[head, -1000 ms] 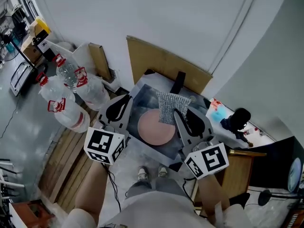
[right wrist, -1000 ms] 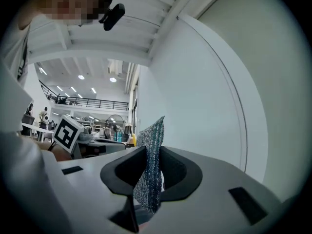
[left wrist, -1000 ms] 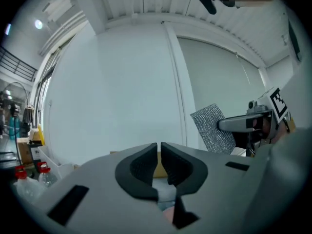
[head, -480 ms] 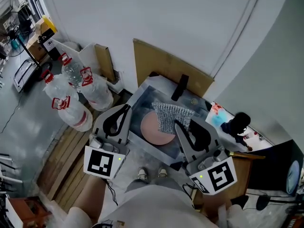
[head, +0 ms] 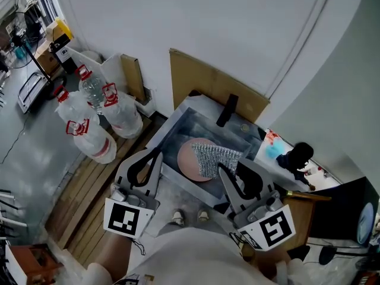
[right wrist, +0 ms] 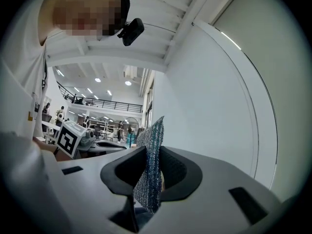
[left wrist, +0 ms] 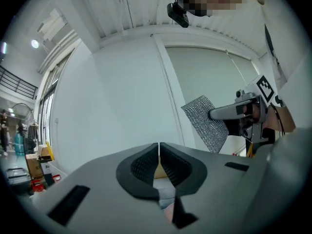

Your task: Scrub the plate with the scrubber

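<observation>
Currently right hand-held gripper [head: 222, 170] clamps scrubber [head: 214, 157] over plate [head: 188, 157] rim; left hand-held gripper [head: 158, 155] closed, empty.

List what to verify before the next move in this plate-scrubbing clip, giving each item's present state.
1. Scrubber clamped between the right hand-held gripper jaws: ok.
2. Left hand-held gripper free of objects: ok, jaws shut on nothing.
3. Plate lying inside the sink: ok.
4. Scrubber in contact with the plate: not ok; it is held up in the air, over the plate in the head view.
5. Plate surface free of residue: cannot tell; too small, and the scrubber hides part of it.
</observation>
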The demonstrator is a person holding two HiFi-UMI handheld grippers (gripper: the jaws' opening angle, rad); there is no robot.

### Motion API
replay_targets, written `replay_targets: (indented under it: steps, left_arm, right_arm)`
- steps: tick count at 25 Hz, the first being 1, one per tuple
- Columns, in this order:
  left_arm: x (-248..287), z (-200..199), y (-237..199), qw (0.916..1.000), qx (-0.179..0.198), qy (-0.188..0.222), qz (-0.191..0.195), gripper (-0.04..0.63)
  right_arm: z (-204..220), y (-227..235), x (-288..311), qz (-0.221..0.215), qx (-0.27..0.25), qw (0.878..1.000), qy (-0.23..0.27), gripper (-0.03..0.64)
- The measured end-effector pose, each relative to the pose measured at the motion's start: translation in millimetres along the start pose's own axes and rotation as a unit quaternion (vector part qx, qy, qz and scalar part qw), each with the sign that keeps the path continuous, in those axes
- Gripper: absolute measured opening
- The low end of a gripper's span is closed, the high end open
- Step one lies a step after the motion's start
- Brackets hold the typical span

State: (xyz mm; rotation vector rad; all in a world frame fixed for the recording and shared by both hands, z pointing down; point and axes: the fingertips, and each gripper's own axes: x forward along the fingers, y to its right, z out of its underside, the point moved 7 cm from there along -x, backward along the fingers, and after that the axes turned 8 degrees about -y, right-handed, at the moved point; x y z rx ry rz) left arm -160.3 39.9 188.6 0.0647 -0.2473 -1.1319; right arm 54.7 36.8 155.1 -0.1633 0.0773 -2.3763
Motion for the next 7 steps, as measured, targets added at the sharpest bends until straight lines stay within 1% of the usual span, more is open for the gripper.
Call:
replay_targets:
  steps: [4, 7]
  left_arm:
    - [-2.4, 3.1, -2.0, 0.9999, -0.008, -0.008, 0.0, 0.026]
    - [-2.0, 2.5, -2.9, 0.9999, -0.005, -0.011, 0.001, 0.026]
  right_arm:
    - [4.4, 0.0, 3.4, -0.002, 0.004, 1.0, -0.008, 0.11]
    - [4.5, 0.5, 6.6, -0.002, 0.004, 1.0, -0.009, 0.111]
